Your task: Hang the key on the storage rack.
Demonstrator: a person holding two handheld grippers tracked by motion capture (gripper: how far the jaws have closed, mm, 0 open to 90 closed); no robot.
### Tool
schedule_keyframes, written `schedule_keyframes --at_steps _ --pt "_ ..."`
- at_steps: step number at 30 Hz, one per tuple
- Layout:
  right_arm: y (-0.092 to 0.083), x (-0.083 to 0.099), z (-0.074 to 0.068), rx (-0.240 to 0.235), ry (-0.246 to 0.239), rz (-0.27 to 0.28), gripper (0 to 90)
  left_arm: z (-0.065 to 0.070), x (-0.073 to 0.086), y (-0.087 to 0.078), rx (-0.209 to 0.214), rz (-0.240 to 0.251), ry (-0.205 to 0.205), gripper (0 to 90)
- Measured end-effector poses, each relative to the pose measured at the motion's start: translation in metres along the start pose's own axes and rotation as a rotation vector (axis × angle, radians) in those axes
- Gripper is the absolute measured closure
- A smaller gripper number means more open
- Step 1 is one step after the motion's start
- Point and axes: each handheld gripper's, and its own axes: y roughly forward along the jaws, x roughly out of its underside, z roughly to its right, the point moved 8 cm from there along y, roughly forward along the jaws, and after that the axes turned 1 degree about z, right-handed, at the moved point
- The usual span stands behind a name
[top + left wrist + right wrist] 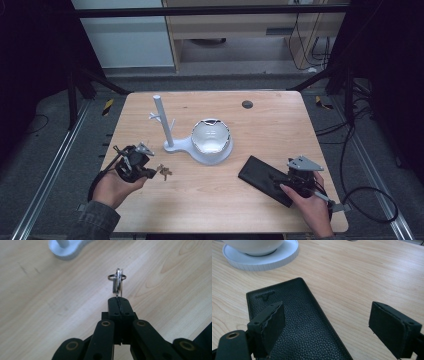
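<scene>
A small bunch of keys on a metal ring (pixel 117 281) sticks out from my left gripper (pixel 119 302), whose jaws are shut on it, a little above the table. In the high view the left gripper (pixel 150 171) is at the front left with the keys (pixel 164 173) at its tip. A black leather wallet (pixel 260 177) lies flat at the front right. My right gripper (pixel 281 181) hovers over the wallet's near end. Its two pads stand wide apart in the right gripper view, with the wallet (pixel 304 322) below my right gripper (pixel 332 325) and nothing pressed between them.
A white stand (pixel 163 122) with an upright pole and small hooks rises at mid-table. Its round base carries a white bowl (pixel 211 136). The bowl (pixel 254 245) lies ahead of the wallet. A dark round hole (pixel 247 104) marks the far part of the wooden table (pixel 280 130).
</scene>
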Motion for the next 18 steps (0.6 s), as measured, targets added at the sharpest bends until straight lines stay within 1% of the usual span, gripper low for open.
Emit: schedule_keyframes --at_steps 2,3,5,8,11,12,13,14,16,18 --pt "-0.001 -0.002 -0.002 -0.002 -0.001 0.007 13.8 -0.007 -0.006 -0.01 -0.019 0.005 -0.005 90.0" --pt "-0.001 -0.002 -0.003 -0.004 -0.001 0.008 13.9 -0.011 -0.008 -0.016 -0.032 0.002 0.0 90.0" --pt "-0.001 -0.001 -0.004 -0.005 -0.003 0.006 13.8 -0.019 -0.014 -0.026 -0.036 0.014 -0.012 90.0" --pt "-0.001 -0.001 -0.004 -0.003 -0.008 0.006 13.8 -0.03 -0.023 -0.039 -0.058 0.022 -0.025 90.0" --pt "-0.003 -0.002 -0.003 -0.002 -0.008 0.012 13.8 -0.041 -0.034 -0.052 -0.086 0.023 -0.028 90.0" --pt "-0.003 -0.003 -0.004 -0.001 -0.005 0.015 13.8 -0.046 -0.042 -0.06 -0.094 0.03 -0.035 90.0" --pt "-0.003 -0.003 -0.004 -0.001 -0.005 0.015 13.8 -0.046 -0.042 -0.06 -0.094 0.03 -0.035 90.0" --pt "-0.003 -0.003 -0.004 -0.001 -0.01 0.015 13.9 -0.049 -0.046 -0.064 -0.103 0.034 -0.038 90.0" --pt "-0.003 -0.002 -0.005 -0.002 -0.012 0.013 13.8 -0.053 -0.053 -0.069 -0.102 0.041 -0.044 90.0" --pt "-0.002 -0.001 -0.004 -0.003 -0.013 0.009 13.8 -0.056 -0.059 -0.072 -0.107 0.038 -0.043 90.0"
